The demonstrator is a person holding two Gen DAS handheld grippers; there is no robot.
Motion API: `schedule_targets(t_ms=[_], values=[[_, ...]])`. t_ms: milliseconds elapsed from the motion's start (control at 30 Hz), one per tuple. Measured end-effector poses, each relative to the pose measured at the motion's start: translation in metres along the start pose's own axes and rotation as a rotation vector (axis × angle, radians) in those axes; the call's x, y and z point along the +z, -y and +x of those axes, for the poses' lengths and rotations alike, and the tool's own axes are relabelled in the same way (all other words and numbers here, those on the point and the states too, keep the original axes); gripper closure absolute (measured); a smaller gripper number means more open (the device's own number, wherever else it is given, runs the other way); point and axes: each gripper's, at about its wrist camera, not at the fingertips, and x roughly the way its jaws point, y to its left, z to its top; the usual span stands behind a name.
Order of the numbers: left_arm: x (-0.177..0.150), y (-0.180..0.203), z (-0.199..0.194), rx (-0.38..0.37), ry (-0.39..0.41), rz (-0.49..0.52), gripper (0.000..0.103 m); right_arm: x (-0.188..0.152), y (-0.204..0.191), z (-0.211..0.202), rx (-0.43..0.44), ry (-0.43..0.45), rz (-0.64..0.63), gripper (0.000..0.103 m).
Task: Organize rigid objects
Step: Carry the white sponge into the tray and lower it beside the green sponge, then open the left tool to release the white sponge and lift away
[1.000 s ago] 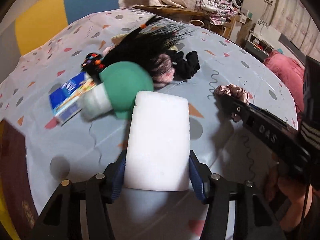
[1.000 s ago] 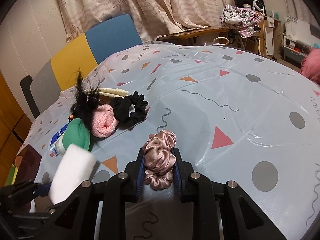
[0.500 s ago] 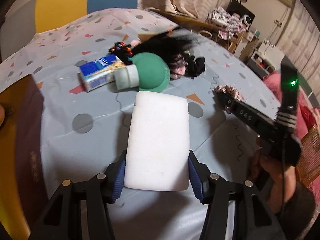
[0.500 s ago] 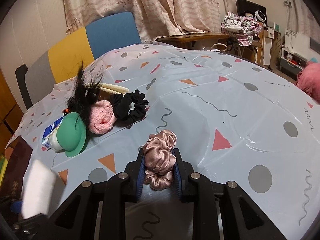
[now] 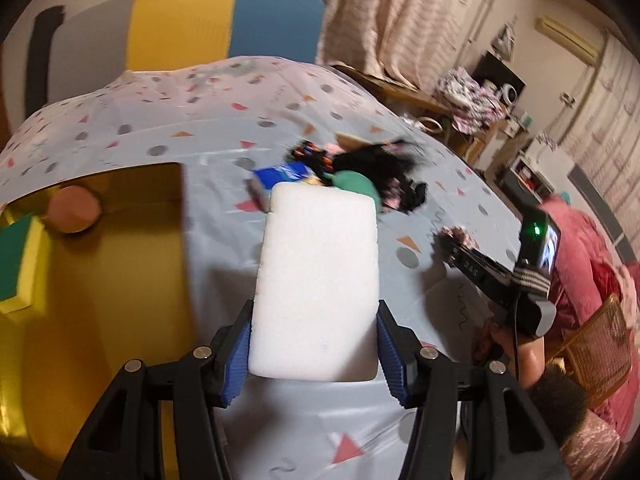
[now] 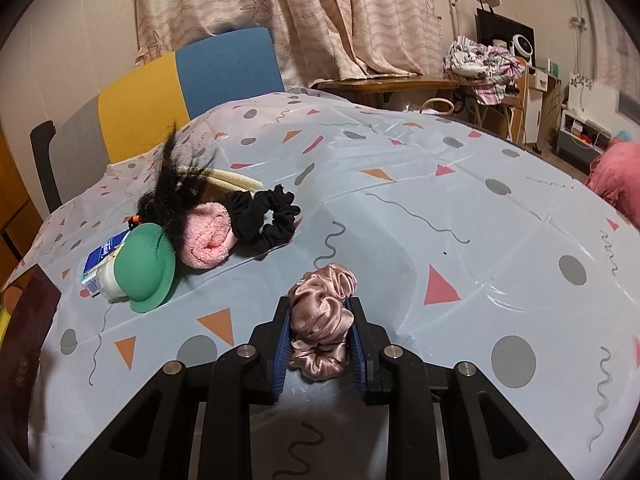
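My left gripper point(image 5: 312, 354) is shut on a white foam block point(image 5: 318, 280) and holds it above the table beside an open yellow box point(image 5: 120, 264) at the left. The box holds a pink ball point(image 5: 74, 210) and a green-and-yellow block point(image 5: 16, 256). My right gripper point(image 6: 318, 344) is shut on a pink satin scrunchie point(image 6: 322, 320) over the patterned tablecloth point(image 6: 460, 220). A pile lies further back: a green cap on a white jar point(image 6: 146, 264), a blue carton point(image 6: 102, 258), a black hair piece point(image 6: 176, 188), a pink rolled cloth point(image 6: 206, 238) and a black scrunchie point(image 6: 264, 218).
A blue, yellow and grey chair point(image 6: 160, 96) stands behind the table. A wooden side table point(image 6: 384, 84) with clothes is at the back right. My right gripper shows in the left wrist view point(image 5: 480, 268), with a wicker chair point(image 5: 592, 356) and pink bedding point(image 5: 580, 256) behind it.
My left gripper has swung left with the foam block, bringing the yellow box into view. It has left the right wrist view. My right gripper holds the pink scrunchie almost still.
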Motion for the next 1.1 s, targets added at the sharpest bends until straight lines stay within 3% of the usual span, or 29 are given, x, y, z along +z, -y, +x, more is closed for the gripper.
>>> schedule_targets(t_ms=[267,533,833,900,1000,1100], values=[[0.003,-0.073,-0.027,0.083,0.018,-0.133,0.047,-0.002,-0.017,-0.01,-0.003,0.041,-0.091,0.077],[0.007,-0.152,-0.015,0.186,-0.064,-0.253,0.047,-0.002,-0.022,-0.011,-0.027,0.042,-0.117,0.077],[0.014,-0.208,0.013,0.253,-0.162,-0.332,0.045,-0.003,-0.028,-0.008,-0.056,0.031,-0.144,0.077],[0.016,-0.212,0.013,0.273,-0.162,-0.335,0.041,-0.003,-0.029,-0.008,-0.059,0.029,-0.145,0.077],[0.017,-0.216,0.007,0.29,-0.143,-0.346,0.027,-0.003,-0.029,-0.007,-0.061,0.026,-0.146,0.076],[0.013,-0.217,0.001,0.272,-0.121,-0.367,0.025,-0.003,-0.029,-0.006,-0.061,0.024,-0.146,0.076]])
